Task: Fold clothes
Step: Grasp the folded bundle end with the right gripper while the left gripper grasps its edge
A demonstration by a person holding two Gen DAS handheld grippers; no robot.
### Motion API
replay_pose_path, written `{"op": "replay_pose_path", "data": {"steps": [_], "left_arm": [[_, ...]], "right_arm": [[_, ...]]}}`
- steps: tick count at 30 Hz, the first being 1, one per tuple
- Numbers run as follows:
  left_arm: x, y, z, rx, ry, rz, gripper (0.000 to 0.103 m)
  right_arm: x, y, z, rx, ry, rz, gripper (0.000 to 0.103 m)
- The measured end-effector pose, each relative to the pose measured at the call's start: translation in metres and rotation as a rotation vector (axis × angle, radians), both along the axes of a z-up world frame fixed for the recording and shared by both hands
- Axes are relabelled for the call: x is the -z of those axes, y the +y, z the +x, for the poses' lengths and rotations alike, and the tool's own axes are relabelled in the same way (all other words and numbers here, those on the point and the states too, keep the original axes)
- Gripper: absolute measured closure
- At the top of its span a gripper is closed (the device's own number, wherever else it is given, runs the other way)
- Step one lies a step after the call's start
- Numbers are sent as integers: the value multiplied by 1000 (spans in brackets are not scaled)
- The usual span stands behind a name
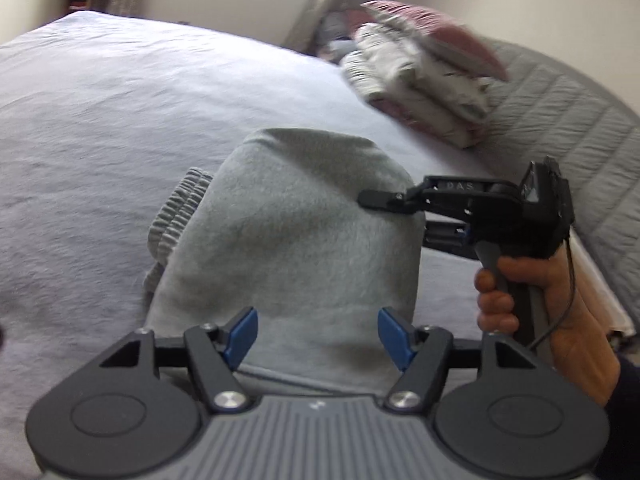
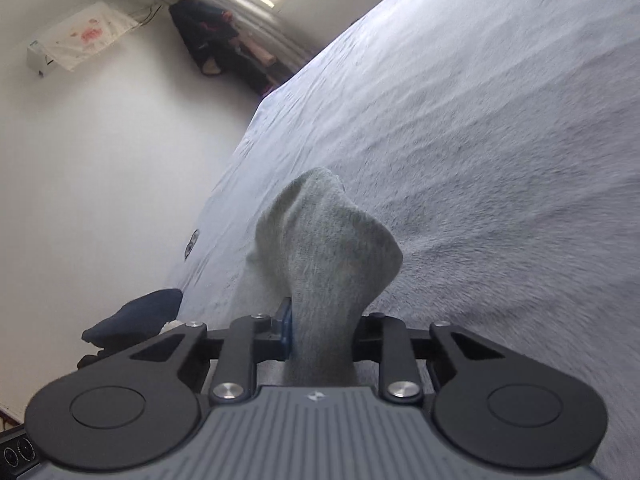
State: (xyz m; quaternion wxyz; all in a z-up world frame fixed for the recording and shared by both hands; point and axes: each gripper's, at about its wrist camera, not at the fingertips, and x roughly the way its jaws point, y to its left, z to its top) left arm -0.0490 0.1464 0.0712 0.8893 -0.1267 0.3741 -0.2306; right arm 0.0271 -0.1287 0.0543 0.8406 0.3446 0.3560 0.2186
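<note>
While the grey garment (image 1: 288, 240) lies folded on the bed (image 1: 100, 120), a hand (image 1: 540, 300) at the right holds the right gripper (image 1: 374, 199) level, its fingers clamped on the garment's right edge. The left gripper (image 1: 318, 334) hovers at the near edge, fingers (image 1: 242, 334) spread and holding nothing. Folded clothes (image 1: 420, 80) are stacked far right.

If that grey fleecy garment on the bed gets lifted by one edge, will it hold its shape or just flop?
Probably flop: the grey garment bunches into a soft peak where the right hand-held gripper pinches it. Its fuzzy surface likely grips rather than slips. It looks thick, so perhaps slightly weighty.
</note>
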Motion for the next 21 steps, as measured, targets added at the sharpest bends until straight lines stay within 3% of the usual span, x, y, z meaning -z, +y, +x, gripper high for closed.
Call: {"op": "replay_pose_path", "data": {"steps": [3, 6, 9, 12, 15, 19, 21], "left_arm": [[1, -8, -4, 62, 33, -56, 33], [6, -18, -10, 122, 86, -124, 32], [10, -32, -18, 186, 128, -161, 31], [14, -48, -26, 223, 142, -147, 26], [26, -64, -29, 228, 195, -137, 24], [47, -72, -29, 118, 274, -123, 23], [54, -76, -27, 107, 291, -134, 23]], "right_arm": [[-20, -20, -43, 113, -11, -18, 77], [-25, -55, -90, 288, 17, 46, 77], [-20, -85, -142, 471, 48, 80, 77], [1, -103, -178, 595, 102, 151, 77], [23, -109, -190, 585, 134, 146, 74], [34, -120, -169, 466, 158, 133, 65], [39, -129, -152, 413, 189, 173, 52]]}}
